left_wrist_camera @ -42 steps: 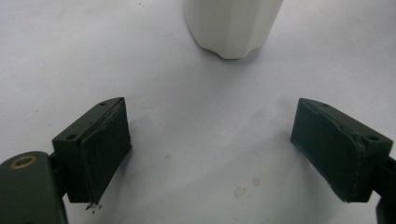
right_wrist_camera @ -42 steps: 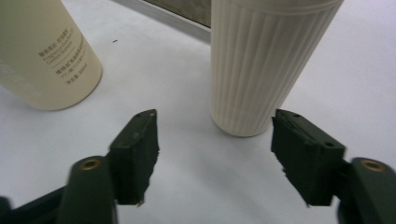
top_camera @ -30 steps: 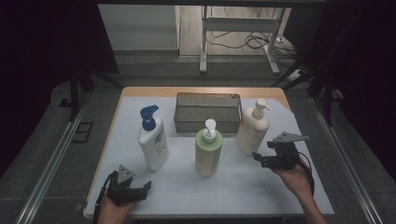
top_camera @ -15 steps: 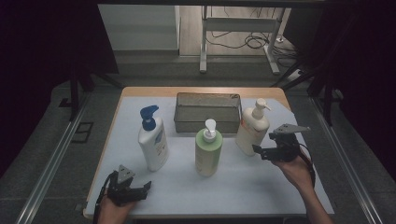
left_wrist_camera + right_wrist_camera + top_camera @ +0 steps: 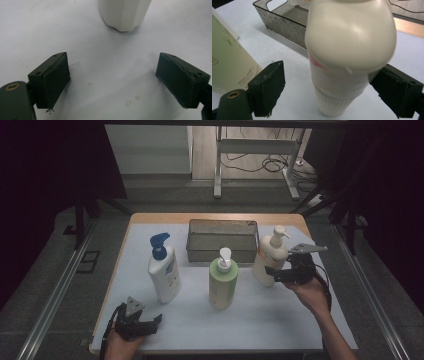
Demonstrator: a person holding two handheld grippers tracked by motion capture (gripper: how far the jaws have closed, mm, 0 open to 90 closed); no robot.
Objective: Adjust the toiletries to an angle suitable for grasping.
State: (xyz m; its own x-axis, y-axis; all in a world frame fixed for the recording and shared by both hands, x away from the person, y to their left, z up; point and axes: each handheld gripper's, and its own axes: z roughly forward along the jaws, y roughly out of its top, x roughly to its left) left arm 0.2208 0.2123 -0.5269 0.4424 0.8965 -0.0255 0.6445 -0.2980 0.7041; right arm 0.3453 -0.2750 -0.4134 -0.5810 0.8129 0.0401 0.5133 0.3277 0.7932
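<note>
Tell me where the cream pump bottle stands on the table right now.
In the high view the cream pump bottle stands at the right, just beside the grey basket, with the green bottle to its left and the right claw reaching around it.

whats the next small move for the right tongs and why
Probably ease the right tongs a little further forward around the cream pump bottle, then close. The bottle stands upright between the open jaws; the left pad is clear of it and the right one is at or near its side, so no grip yet. The mesh basket sits just behind.
</note>
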